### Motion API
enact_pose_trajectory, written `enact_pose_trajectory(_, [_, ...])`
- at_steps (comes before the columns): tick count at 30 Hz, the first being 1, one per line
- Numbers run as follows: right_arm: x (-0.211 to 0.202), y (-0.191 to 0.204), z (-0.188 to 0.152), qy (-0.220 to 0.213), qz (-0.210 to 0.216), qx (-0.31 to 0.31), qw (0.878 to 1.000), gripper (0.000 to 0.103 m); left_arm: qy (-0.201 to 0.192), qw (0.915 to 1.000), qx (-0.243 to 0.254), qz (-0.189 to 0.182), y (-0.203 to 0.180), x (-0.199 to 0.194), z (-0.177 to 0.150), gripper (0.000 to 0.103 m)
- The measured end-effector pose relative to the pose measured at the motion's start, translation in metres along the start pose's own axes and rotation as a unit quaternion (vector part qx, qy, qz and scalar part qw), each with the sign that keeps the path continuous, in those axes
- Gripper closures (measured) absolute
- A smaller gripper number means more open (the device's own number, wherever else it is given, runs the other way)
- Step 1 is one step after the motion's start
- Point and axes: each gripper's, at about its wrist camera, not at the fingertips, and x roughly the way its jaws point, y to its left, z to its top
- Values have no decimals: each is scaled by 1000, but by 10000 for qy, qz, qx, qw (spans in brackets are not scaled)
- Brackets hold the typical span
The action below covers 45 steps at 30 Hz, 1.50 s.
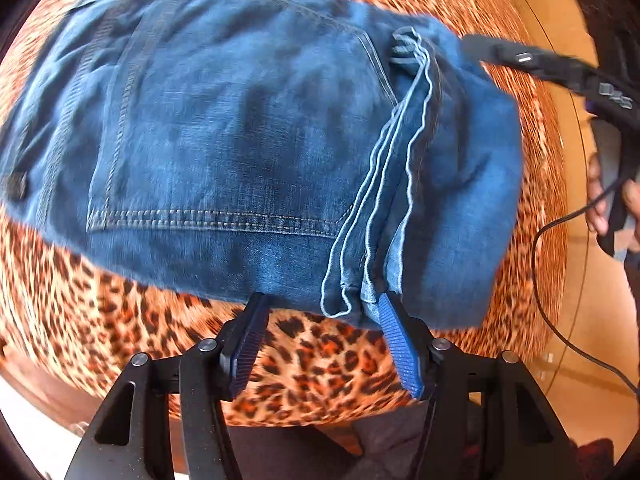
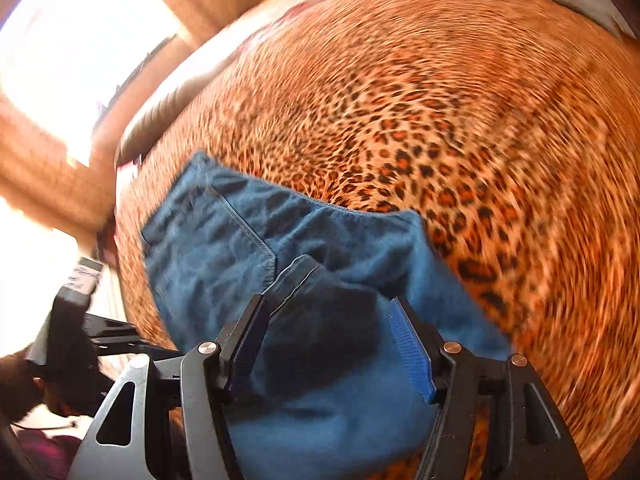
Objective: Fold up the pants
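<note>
Blue denim pants [image 1: 248, 140] lie folded into a compact stack on the leopard-print cloth [image 1: 320, 364], back pocket up, leg hems layered on the right part. My left gripper [image 1: 322, 306] is open at the stack's near edge, holding nothing. My right gripper [image 2: 330, 306] is open just above the pants [image 2: 320, 264], its shadow on the denim. In the left wrist view the right gripper [image 1: 560, 72] reaches in from the upper right, its fingers hidden. The left gripper's body [image 2: 80, 340] shows at the left of the right wrist view.
The leopard-print cloth [image 2: 440, 120] covers the whole surface around the pants. A black cable [image 1: 560, 312] hangs at the right beside a wooden floor [image 1: 592, 320]. A bright window [image 2: 80, 40] is at the upper left. Both views are motion-blurred.
</note>
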Motion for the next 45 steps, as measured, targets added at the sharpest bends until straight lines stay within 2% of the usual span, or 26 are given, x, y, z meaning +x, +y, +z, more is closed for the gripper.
enact_pose_trajectory(2, [10, 18, 4, 248, -53, -549, 9982, 38, -227, 9991, -266, 254, 1, -2, -5, 38])
enact_pose_trajectory(3, [16, 22, 5, 327, -42, -790, 9963, 33, -258, 9985, -364, 306, -1, -1, -10, 38])
enact_pose_trajectory(5, [41, 29, 6, 836, 167, -1235, 9887, 32, -255, 9972, -646, 289, -2, 6, -17, 38])
enact_pose_trajectory(8, [65, 43, -3, 1430, 94, -1989, 9695, 33, -428, 9939, -950, 367, -1, 9, -29, 39])
enact_pose_trajectory(9, [68, 46, -5, 1527, 107, -2156, 9644, 34, -487, 9932, -985, 393, -1, 10, -30, 40])
enact_pose_trajectory(10, [70, 46, -6, 1590, 176, -2217, 9619, 37, -585, 9917, -1048, 451, -2, 9, -36, 49])
enact_pose_trajectory(11, [68, 45, -6, 1552, 213, -2250, 9617, 51, -702, 9901, -1126, 454, -4, 8, -42, 54])
enact_pose_trajectory(12, [66, 43, -5, 1528, 322, -2229, 9622, 71, -784, 9886, -1218, 411, -8, 9, -49, 63])
enact_pose_trajectory(13, [63, 40, -5, 1506, 419, -2150, 9640, 77, -830, 9875, -1283, 391, -10, 9, -52, 73])
enact_pose_trajectory(16, [57, 46, -11, 1464, 222, -2229, 9635, 90, -960, 9820, -1603, 280, -27, 5, -65, 88])
enact_pose_trajectory(17, [52, 55, -9, 1392, 150, -2330, 9624, 92, -1079, 9790, -1723, 159, -27, -4, -68, 89])
enact_pose_trajectory(18, [44, 61, -5, 1274, 198, -2351, 9634, 92, -1252, 9748, -1846, 42, -25, -14, -73, 89])
enact_pose_trajectory(20, [23, 77, 10, 818, 531, -2250, 9695, 92, -1486, 9660, -2111, 152, -18, -24, -77, 89])
enact_pose_trajectory(22, [24, 81, 21, 596, 647, -2107, 9736, 92, -1371, 9632, -2280, 395, -7, -14, -75, 88])
enact_pose_trajectory(23, [39, 81, 22, 585, 482, -2104, 9747, 87, -1164, 9624, -2425, 369, 1, -4, -73, 88])
enact_pose_trajectory(24, [57, 77, 22, 652, 174, -2123, 9749, 75, -1055, 9611, -2538, 287, 5, -1, -72, 87])
enact_pose_trajectory(26, [87, 65, 18, 1025, -250, -2016, 9738, 65, -1089, 9559, -2725, -103, 9, -14, -85, 88])
enact_pose_trajectory(27, [83, 58, 18, 985, -127, -1837, 9780, 63, -1148, 9567, -2664, -215, 6, -21, -93, 87])
enact_pose_trajectory(31, [26, 31, 30, 420, 347, -1131, 9921, 56, -1520, 9536, -2554, -475, -1, -60, -137, 86])
enact_pose_trajectory(34, [-13, 19, 30, -73, 694, -912, 9934, 55, -1774, 9497, -2443, -831, -19, -72, -145, 86])
enact_pose_trajectory(36, [-19, 24, 22, -125, 911, -1025, 9905, 60, -1867, 9518, -2279, -853, -32, -68, -137, 81])
enact_pose_trajectory(37, [-12, 31, 15, -81, 880, -1133, 9896, 62, -1779, 9572, -2144, -787, -38, -58, -130, 79])
enact_pose_trajectory(39, [9, 41, 4, 107, 718, -1227, 9898, 82, -1514, 9656, -2073, -422, -28, -33, -101, 79])
enact_pose_trajectory(41, [38, 40, -9, 314, 406, -1185, 9916, 87, -1026, 9716, -2133, -52, -13, 4, -95, 84])
enact_pose_trajectory(43, [70, 27, -18, 531, -290, -1229, 9906, 101, -1117, 9675, -2246, -335, -5, 2, -102, 85])
enact_pose_trajectory(45, [61, 12, -15, 372, -78, -889, 9953, 101, -1028, 9640, -2365, -643, -3, -12, -112, 85])
